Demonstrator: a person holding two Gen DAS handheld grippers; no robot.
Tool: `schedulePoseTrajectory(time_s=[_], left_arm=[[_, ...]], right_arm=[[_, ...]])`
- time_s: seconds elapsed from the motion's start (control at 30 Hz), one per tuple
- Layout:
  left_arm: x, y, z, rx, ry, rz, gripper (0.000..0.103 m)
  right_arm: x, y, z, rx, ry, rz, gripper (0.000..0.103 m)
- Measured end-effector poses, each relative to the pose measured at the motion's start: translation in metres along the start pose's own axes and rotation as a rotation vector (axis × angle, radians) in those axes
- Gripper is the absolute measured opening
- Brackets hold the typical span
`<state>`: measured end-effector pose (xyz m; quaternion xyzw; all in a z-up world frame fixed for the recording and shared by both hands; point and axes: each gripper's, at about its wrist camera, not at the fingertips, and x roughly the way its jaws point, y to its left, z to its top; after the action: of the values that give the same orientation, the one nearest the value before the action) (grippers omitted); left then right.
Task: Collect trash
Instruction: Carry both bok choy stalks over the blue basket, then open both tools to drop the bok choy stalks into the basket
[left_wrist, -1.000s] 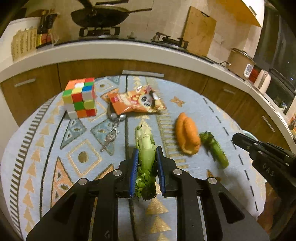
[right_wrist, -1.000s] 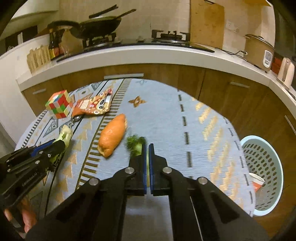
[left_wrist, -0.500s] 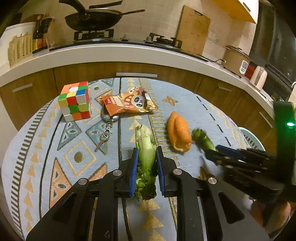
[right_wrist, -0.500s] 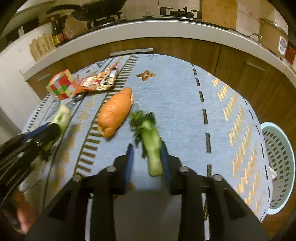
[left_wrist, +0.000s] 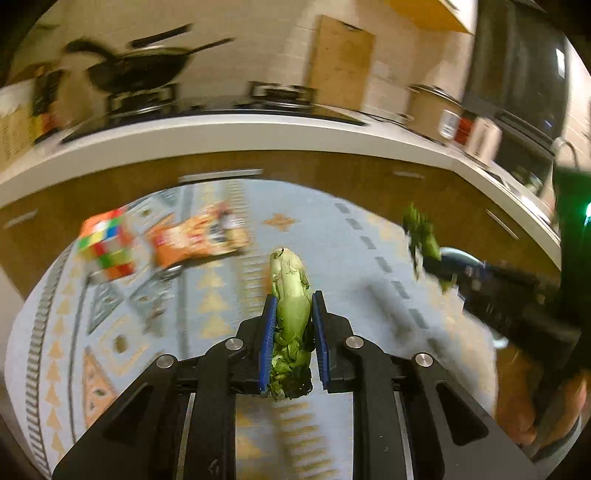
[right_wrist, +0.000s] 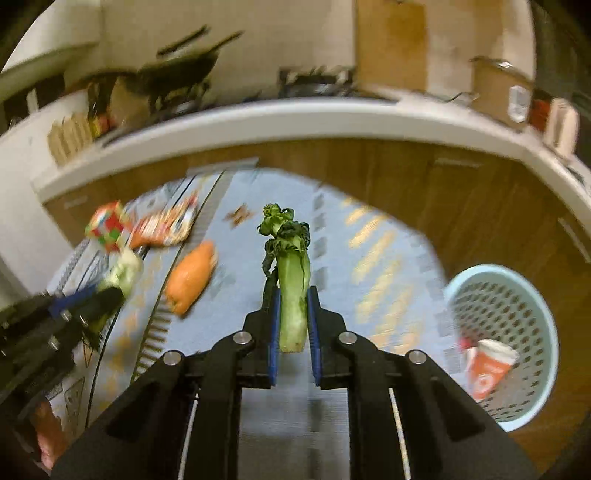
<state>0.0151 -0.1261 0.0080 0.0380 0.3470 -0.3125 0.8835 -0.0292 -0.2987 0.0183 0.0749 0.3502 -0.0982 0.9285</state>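
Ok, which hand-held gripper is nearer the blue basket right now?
Right. The right hand-held gripper, shut on a green stalk, is just left of the blue basket. The left hand-held gripper, gripping a pale vegetable stump, sits farther left, past the orange peel.

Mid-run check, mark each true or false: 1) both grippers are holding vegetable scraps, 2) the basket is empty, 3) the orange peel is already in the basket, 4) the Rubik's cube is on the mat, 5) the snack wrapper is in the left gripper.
1) True. The left gripper is shut on a pale cabbage stalk; the right gripper is shut on a leafy green stalk.
2) False. The blue basket holds an orange paper cup.
3) False. The orange peel lies on the mat.
4) True. The Rubik's cube sits there.
5) False. The snack wrapper lies on the mat.
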Motion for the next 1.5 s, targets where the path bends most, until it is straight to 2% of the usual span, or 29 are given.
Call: schedulePoseTrajectory(time_s=[0.1,0.3,0.47,0.6,0.73,0.87,0.97,1.1,1.17,1.2,1.23,1.27,1.33,1.5], left_arm=[[0.007,-0.03,0.012,0.025,0.003,-0.072,0.017],[0.025,-0.111,0.044,0.139,-0.007,-0.185,0.017],[0.053,-0.181,0.056,0.203,0.013,-0.278,0.017],[0.083,-0.224,0.05,0.256,0.052,-0.307,0.017],[0.111,-0.254,0.04,0.309,0.09,-0.3,0.017],[0.138,-0.272,0.031,0.334,0.157,-0.329,0.018],[0.157,-0.274,0.026,0.311,0.237,-0.407,0.018],[0.174,-0.279,0.022,0.312,0.261,-0.409,0.018],[0.175,-0.28,0.021,0.309,0.256,-0.432,0.027],[0.174,-0.281,0.02,0.311,0.252,-0.43,0.041],[0.173,-0.28,0.019,0.314,0.233,-0.419,0.048],[0.171,-0.281,0.019,0.318,0.225,-0.415,0.048],[0.169,-0.278,0.019,0.318,0.226,-0.411,0.049],[0.161,-0.263,0.023,0.281,0.214,-0.4,0.053]], right_arm=[[-0.027,-0.032,0.007,0.032,-0.053,-0.054,0.011],[-0.057,-0.098,0.007,0.134,-0.082,-0.15,0.011],[-0.058,-0.166,-0.002,0.265,-0.016,-0.207,0.011],[-0.051,-0.201,-0.015,0.318,0.018,-0.241,0.011],[-0.03,-0.237,-0.032,0.397,0.099,-0.264,0.012],[-0.004,-0.273,-0.054,0.516,0.212,-0.245,0.012],[0.004,-0.288,-0.065,0.543,0.24,-0.25,0.012],[0.011,-0.297,-0.071,0.561,0.25,-0.236,0.012],[0.013,-0.3,-0.072,0.563,0.254,-0.237,0.012],[0.013,-0.301,-0.072,0.568,0.254,-0.227,0.013],[0.013,-0.302,-0.074,0.569,0.253,-0.226,0.013],[0.013,-0.303,-0.074,0.569,0.256,-0.232,0.013],[0.016,-0.301,-0.074,0.576,0.255,-0.241,0.017],[0.005,-0.3,-0.075,0.607,0.22,-0.248,0.043]])
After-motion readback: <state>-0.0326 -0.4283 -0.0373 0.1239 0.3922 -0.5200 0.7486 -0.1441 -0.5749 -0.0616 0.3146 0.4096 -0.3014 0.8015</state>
